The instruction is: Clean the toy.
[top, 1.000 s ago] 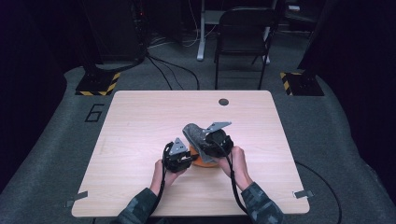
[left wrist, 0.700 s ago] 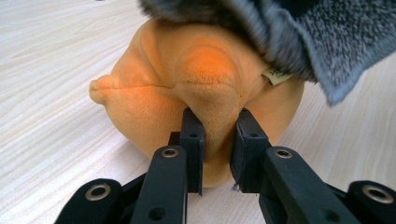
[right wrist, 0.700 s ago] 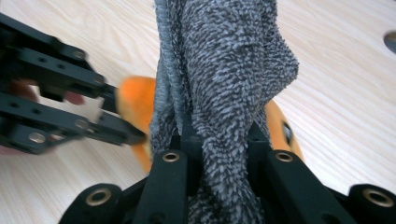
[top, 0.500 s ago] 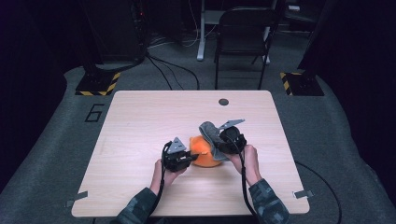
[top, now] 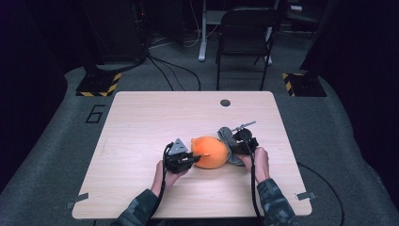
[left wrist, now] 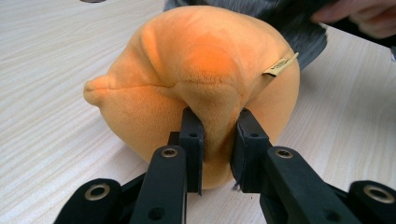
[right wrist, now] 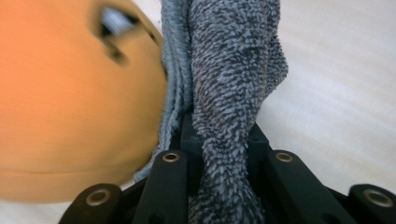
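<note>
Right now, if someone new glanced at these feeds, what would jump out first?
The orange plush toy near the middle of the table, bright against the pale wood. The left claw pinches a fold of its fabric, and the right claw is clamped on a grey fuzzy cloth pressed against the toy's right side.

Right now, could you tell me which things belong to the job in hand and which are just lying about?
In hand:
- orange plush toy, pinched by the left gripper
- grey cloth, pinched by the right gripper

Lying about:
- dark round disc on the table
- chair behind
</note>
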Tool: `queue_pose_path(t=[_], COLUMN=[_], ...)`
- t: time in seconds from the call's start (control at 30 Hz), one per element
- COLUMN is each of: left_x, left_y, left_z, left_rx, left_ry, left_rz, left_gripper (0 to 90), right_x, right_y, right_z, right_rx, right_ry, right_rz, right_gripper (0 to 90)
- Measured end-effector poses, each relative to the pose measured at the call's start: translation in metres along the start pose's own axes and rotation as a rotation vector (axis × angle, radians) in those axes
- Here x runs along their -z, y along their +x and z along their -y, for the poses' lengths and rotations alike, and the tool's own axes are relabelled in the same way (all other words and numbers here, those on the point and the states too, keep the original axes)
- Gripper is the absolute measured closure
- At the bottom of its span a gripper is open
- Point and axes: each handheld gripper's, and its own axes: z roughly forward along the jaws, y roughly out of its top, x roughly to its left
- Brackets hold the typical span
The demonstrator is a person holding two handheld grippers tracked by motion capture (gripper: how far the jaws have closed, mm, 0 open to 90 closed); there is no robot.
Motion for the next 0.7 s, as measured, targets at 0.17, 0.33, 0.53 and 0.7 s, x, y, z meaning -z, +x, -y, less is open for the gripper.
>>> queue_pose_path(t=[0.17, 0.33, 0.53, 0.7], left_x=[0.001, 0.001, 0.0, 0.0], left_y=[0.0, 0.0, -0.002, -0.002], left_z=[0.0, -0.001, -0.001, -0.001], left_rx=[-0.007, -0.014, -0.02, -0.029], left_ry=[-0.004, 0.001, -0.005, -0.006], left_rz=[0.008, 0.011, 0.007, -0.002], left_gripper=[76.4, 76.4, 76.3, 76.3], right_x=[0.003, 0.059, 0.092, 0.062], right_y=[-0.006, 0.003, 0.056, 0.09], right_z=[-0.003, -0.017, -0.03, -0.03], right_rx=[-0.002, 0.005, 0.138, 0.209], right_ry=[0.011, -0.157, -0.257, -0.188], right_rz=[0.011, -0.065, -0.145, -0.172], right_gripper=[76.2, 76.2, 76.2, 75.9])
